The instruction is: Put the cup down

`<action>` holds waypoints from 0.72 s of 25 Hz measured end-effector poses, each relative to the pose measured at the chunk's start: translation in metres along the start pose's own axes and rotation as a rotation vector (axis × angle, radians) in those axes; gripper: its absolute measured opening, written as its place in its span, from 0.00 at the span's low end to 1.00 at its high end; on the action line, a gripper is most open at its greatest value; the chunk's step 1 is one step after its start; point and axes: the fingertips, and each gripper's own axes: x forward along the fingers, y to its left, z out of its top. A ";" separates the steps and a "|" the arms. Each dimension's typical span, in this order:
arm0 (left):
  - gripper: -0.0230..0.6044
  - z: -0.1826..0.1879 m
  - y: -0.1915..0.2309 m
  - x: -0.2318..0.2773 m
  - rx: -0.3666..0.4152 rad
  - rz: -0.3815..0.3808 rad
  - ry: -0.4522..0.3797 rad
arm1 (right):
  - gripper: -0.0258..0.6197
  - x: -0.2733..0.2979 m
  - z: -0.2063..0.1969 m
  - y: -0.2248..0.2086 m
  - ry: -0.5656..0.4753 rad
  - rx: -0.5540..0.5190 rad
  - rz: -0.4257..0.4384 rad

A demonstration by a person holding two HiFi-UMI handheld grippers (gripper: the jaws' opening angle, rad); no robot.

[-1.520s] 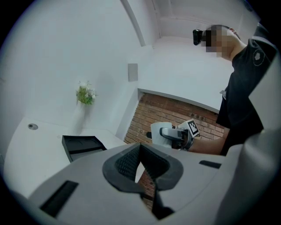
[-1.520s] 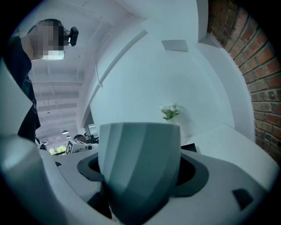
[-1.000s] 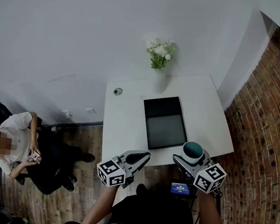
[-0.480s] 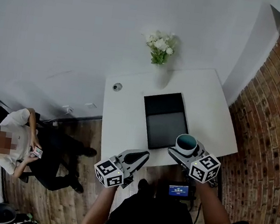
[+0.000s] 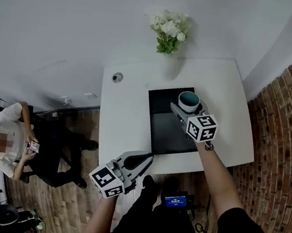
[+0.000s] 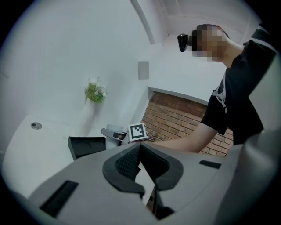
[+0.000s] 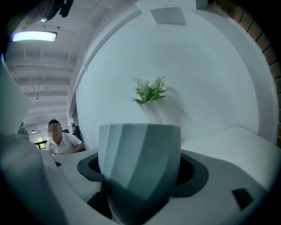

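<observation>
A pale grey faceted cup (image 7: 139, 162) fills the lower middle of the frame, upright, clasped from both sides by the right gripper (image 7: 140, 178); its dark pads (image 7: 195, 172) press against the cup's wall left and right. Above the cup, at the centre, a spray of white flowers with green leaves (image 7: 149, 90) stands against a white wall. A white tabletop (image 7: 230, 140) runs off at the right. At the left edge sits a person in a white shirt (image 7: 63, 141). A long ceiling light (image 7: 34, 36) glows at the upper left.

Head looks down; all views share flowers (image 5: 170, 28).
</observation>
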 end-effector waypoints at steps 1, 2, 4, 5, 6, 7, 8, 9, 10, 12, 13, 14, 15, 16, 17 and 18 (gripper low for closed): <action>0.05 0.001 0.001 0.002 0.001 0.003 -0.001 | 0.67 0.012 0.002 -0.008 -0.005 -0.002 -0.016; 0.05 0.001 0.002 0.003 0.002 0.007 -0.001 | 0.67 0.022 0.005 -0.016 -0.010 -0.002 -0.033; 0.05 0.001 0.005 0.003 -0.001 0.017 -0.003 | 0.67 0.040 0.008 -0.029 -0.020 -0.003 -0.071; 0.05 0.000 0.006 0.002 -0.005 0.023 -0.003 | 0.67 0.047 0.009 -0.035 -0.026 -0.007 -0.089; 0.05 -0.002 0.008 0.001 -0.010 0.030 -0.002 | 0.67 0.053 0.010 -0.040 -0.032 -0.015 -0.106; 0.05 -0.003 0.009 -0.001 -0.014 0.037 0.001 | 0.67 0.059 0.012 -0.044 -0.037 -0.026 -0.120; 0.05 -0.005 0.011 -0.002 -0.018 0.043 0.005 | 0.67 0.064 0.012 -0.047 -0.041 -0.041 -0.130; 0.05 -0.008 0.012 -0.004 -0.022 0.048 0.010 | 0.67 0.067 0.011 -0.048 -0.041 -0.062 -0.137; 0.05 -0.009 0.013 -0.005 -0.025 0.054 0.014 | 0.67 0.071 0.009 -0.048 -0.039 -0.091 -0.141; 0.05 -0.012 0.014 -0.008 -0.030 0.062 0.017 | 0.67 0.074 0.005 -0.045 -0.032 -0.161 -0.142; 0.05 -0.012 0.015 -0.009 -0.031 0.065 0.018 | 0.67 0.074 0.003 -0.042 -0.031 -0.190 -0.143; 0.05 -0.012 0.015 -0.009 -0.031 0.066 0.017 | 0.67 0.073 0.002 -0.041 -0.031 -0.211 -0.147; 0.05 -0.012 0.016 -0.009 -0.031 0.066 0.015 | 0.67 0.072 0.001 -0.039 -0.027 -0.225 -0.155; 0.05 -0.011 0.016 -0.008 -0.032 0.065 0.012 | 0.67 0.069 -0.001 -0.038 -0.019 -0.237 -0.163; 0.05 -0.011 0.016 -0.008 -0.034 0.062 0.010 | 0.67 0.067 -0.003 -0.038 -0.005 -0.247 -0.171; 0.05 -0.011 0.015 -0.007 -0.034 0.059 0.009 | 0.67 0.064 -0.006 -0.037 0.012 -0.258 -0.177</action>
